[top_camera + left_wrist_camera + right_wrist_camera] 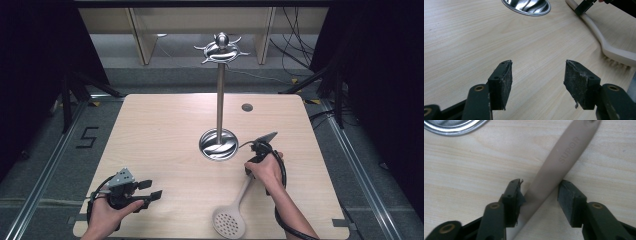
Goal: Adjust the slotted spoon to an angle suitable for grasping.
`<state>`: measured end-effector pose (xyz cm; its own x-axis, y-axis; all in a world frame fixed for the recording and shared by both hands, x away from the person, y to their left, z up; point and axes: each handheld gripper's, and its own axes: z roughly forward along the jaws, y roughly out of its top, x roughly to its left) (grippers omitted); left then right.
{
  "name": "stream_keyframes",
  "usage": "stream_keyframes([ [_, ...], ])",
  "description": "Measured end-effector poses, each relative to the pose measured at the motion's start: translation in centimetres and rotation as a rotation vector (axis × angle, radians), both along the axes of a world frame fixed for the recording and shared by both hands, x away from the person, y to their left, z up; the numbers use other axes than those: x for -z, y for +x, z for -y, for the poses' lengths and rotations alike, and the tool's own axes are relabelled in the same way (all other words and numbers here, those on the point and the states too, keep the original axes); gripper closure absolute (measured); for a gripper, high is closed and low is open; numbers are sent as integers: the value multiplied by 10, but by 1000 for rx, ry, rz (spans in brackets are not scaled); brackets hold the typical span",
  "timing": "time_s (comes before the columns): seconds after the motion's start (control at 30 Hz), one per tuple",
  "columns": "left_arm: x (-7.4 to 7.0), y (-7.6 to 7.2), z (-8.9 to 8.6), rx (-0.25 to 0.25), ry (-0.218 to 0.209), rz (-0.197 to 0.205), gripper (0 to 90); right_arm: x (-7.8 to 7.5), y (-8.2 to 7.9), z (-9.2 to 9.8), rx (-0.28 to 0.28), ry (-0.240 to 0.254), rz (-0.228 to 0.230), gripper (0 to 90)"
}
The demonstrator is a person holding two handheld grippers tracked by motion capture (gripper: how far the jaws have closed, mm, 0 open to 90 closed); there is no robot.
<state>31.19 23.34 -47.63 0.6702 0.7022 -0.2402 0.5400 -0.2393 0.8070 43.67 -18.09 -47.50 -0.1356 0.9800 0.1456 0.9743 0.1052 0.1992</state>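
Skimmer [231, 216] lies on the counter [165, 145]; your right claw [539, 195] straddles its handle, one pad touching, the other apart. Your hand hides that handle overhead. Left claw [537, 82] gapes empty.

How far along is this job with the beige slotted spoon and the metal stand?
Early. Nothing hangs on the stand yet. In hand: the right gripper straddles the slotted spoon's handle, one pad touching it, the other apart, with the spoon flat on the table. Left, probably: clamping, lifting and hanging it on the stand. The left gripper is open over bare wood.
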Motion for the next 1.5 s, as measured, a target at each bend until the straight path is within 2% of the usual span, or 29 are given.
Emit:
stream_keyframes([
  [0.17, 0, 0, 0, -7, -3, -2, 387, 0, 0, -1, -30, 6, -11, 622],
  [0.2, 0, 0, 0, -4, -6, -6, 387, -3, 0, -6, 26, 37, -42, 646],
  [0.23, 0, 0, 0, -4, -6, -6, 387, -3, 0, -6, 26, 37, -42, 646],
  [0.27, 0, 0, 0, -3, -6, -6, 388, 0, 0, -9, 20, 47, -16, 666],
  [0.33, 0, 0, 0, -3, -7, -6, 387, -1, 0, -8, 11, 42, -33, 676],
  [0.37, 0, 0, 0, -2, -8, -7, 388, -1, 0, -8, -22, 48, -28, 700],
  [0.4, 0, 0, 0, -2, -9, -8, 388, -2, 0, -9, -4, 51, -48, 706],
  [0.43, 0, 0, 0, -2, -9, -8, 387, 0, 0, -7, -52, 45, 1, 713],
  [0.47, 0, 0, 0, -1, -9, -8, 387, 0, 0, -7, -52, 45, 1, 713],
  [0.5, 0, 0, 0, -1, -9, -8, 388, -4, -1, -11, 2, 54, -55, 718],
  [0.53, 0, 0, 0, 1, -4, -9, 388, -4, -1, -9, -50, 34, -8, 721],
  [0.57, 0, 0, 0, 2, -4, -9, 388, -7, -2, -11, -25, 43, -35, 721],
  [0.63, 0, 0, 0, 2, -4, -8, 388, -9, -2, -8, -74, 36, -2, 722],
  [0.67, 0, 0, 0, 2, -4, -8, 387, -9, -2, -8, -74, 36, -2, 722],
  [0.7, 0, 0, 0, 2, -5, -9, 387, -12, -4, -12, -29, 51, -27, 722],
  [0.73, 0, 0, 0, 2, -5, -8, 388, -13, -4, -6, -123, 25, 37, 722],
  [0.77, 0, 0, 0, 1, -4, -8, 388, -13, -4, -6, -123, 25, 37, 722],
  [0.83, 0, 0, 0, -1, -6, -8, 387, -18, -9, -11, -74, 57, 17, 722],
  [0.9, 1, 0, 0, 2, -12, -14, 388, -24, -14, -14, -51, 98, -32, 721],
  [0.93, 1, 0, 1, 2, -13, -13, 388, -27, -18, -10, -86, 111, 14, 720],
  [1.07, 1, 0, 1, 6, -9, -12, 387, -33, -26, -11, -65, 145, 20, 721],
  [1.1, 0, 0, 1, 2, -8, -10, 387, -32, -25, -4, -142, 117, 85, 721],
  [1.13, 1, -1, 1, 1, -8, -10, 388, -35, -28, -2, -153, 121, 123, 721],
  [1.27, 1, 0, 1, 4, -13, -11, 387, -43, -34, 0, -145, 149, 134, 722],
  [1.3, 1, 0, 1, 3, -14, -12, 387, -45, -37, 4, -178, 156, 187, 722],
  [1.37, 1, 0, 1, 3, -15, -12, 387, -47, -39, 4, -179, 167, 201, 722],
  [1.4, 1, 0, 1, 4, -13, -11, 387, -49, -41, 8, -200, 169, 241, 722],
  [1.47, 1, 0, 2, 5, -12, -10, 387, -50, -44, 11, -221, 183, 274, 722],
  [1.5, 1, 0, 2, 4, -8, -17, 387, -53, -47, 11, -222, 198, 269, 722],
])
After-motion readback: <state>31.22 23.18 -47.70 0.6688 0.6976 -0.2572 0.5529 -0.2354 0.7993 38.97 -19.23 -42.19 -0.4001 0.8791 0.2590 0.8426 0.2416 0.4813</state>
